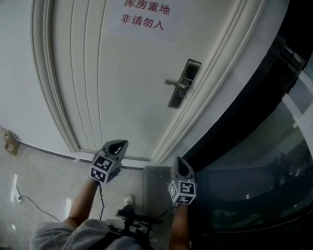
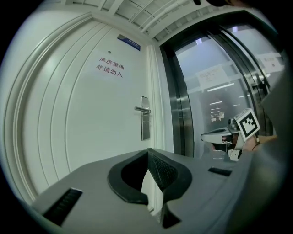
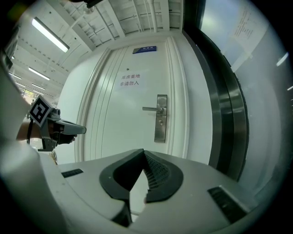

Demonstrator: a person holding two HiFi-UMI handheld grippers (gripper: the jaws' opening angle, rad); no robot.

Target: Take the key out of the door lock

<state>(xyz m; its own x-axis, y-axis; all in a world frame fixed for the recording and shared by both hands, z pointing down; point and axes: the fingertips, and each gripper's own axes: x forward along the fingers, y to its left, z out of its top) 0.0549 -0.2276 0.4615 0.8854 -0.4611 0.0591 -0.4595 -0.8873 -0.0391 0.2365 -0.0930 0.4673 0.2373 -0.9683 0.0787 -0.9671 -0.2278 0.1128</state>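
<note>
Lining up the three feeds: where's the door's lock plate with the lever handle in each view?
Head view: lock plate right of centre in the upper half, tilted.
Left gripper view: lock plate at the centre, above the tongs.
Right gripper view: lock plate just right of centre, above the tongs.
Shared landmark: the red-lettered sign, up and left of the plate in all three.

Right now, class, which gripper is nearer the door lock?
Right, narrowly. The right gripper sits in line with the door lock, short of the door; the left gripper stands off to its left.
</note>
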